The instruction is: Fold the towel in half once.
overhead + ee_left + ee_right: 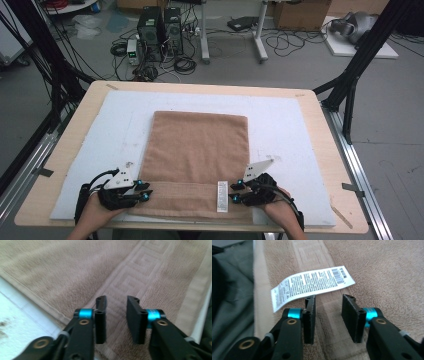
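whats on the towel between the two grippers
A white care label lies on the towel, close to the right gripper; otherwise bare towel toward the left gripper, in the high view.

left tongs [146, 191]: jaws apart, level | right tongs [233, 192]: jaws apart, level

The towel [200, 150] was a plain light brown, and just ahead of the left gripper [116, 312] its woven border band showed a raised key pattern in the same brown (no second colour in it). Beside the jaws of the right gripper [328, 312] lay a white care label [312, 285] printed in black text with a small barcode. Both grippers were black with bright blue collars and brass-coloured screws behind the jaws, and the mat [290, 125] under the towel was pale bluish white.
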The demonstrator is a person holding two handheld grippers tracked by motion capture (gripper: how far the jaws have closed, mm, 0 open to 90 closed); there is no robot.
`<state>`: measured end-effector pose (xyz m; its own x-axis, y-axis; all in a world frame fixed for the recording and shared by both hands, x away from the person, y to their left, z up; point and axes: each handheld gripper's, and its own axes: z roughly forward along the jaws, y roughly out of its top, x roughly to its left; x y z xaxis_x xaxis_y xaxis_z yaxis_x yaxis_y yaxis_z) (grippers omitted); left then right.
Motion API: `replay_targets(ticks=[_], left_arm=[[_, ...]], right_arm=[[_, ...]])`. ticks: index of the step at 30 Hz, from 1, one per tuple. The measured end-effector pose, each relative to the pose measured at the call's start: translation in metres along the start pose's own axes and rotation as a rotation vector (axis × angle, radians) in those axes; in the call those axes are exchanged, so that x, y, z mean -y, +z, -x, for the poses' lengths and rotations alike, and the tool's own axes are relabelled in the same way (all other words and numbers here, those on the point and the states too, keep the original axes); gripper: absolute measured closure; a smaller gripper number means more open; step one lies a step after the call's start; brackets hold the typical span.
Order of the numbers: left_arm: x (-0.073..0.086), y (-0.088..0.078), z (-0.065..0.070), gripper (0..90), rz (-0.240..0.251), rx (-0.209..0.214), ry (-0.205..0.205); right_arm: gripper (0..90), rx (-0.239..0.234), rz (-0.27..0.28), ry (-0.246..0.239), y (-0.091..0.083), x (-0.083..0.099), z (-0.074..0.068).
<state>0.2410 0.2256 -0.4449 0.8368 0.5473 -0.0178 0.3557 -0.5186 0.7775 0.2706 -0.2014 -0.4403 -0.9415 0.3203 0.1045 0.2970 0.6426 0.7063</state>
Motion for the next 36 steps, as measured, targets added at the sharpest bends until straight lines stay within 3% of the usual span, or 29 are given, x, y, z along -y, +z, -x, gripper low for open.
replay_targets(ticks=[1,3,7,12,14,15,18,21,26,30,36], left_arm=[[0.001,0.0,0.0,81.7,0.006,0.008,-0.012],[0.001,-0.001,0.001,89.0,0.011,-0.001,-0.012],[0.0,-0.008,0.004,89.6,0.028,-0.002,0.005],[0.001,-0.019,0.008,89.9,0.045,0.018,0.004],[0.003,-0.021,0.009,89.8,0.043,0.019,0.017],[0.003,-0.022,0.008,89.6,0.04,0.012,0.02],[0.004,-0.021,0.004,81.6,0.053,0.013,0.004],[0.002,-0.019,0.0,75.3,0.06,0.015,-0.005],[-0.006,-0.014,-0.012,65.3,0.093,0.005,-0.04],[-0.011,-0.01,-0.022,57.1,0.113,-0.015,-0.062],[-0.017,-0.003,-0.031,48.0,0.131,-0.038,-0.097]], right_arm=[[73.0,0.013,0.01,-0.002,0.0,0.001,-0.001],[85.2,-0.017,0.018,-0.004,0.0,0.003,-0.001],[87.2,-0.026,0.005,-0.034,-0.005,-0.003,-0.004],[87.0,-0.067,0.043,-0.037,-0.018,-0.006,-0.01],[80.3,-0.096,0.038,-0.026,-0.019,-0.006,-0.009],[70.7,-0.08,0.043,-0.012,-0.02,-0.005,-0.009],[67.2,-0.062,0.083,0.008,-0.02,-0.004,-0.005],[62.3,-0.043,0.087,0.02,-0.015,-0.008,0.0],[52.3,-0.019,0.117,0.066,-0.011,-0.013,0.019],[41.4,0.022,0.137,0.104,-0.011,-0.015,0.033],[29.6,0.101,0.156,0.119,-0.014,-0.017,0.044]])
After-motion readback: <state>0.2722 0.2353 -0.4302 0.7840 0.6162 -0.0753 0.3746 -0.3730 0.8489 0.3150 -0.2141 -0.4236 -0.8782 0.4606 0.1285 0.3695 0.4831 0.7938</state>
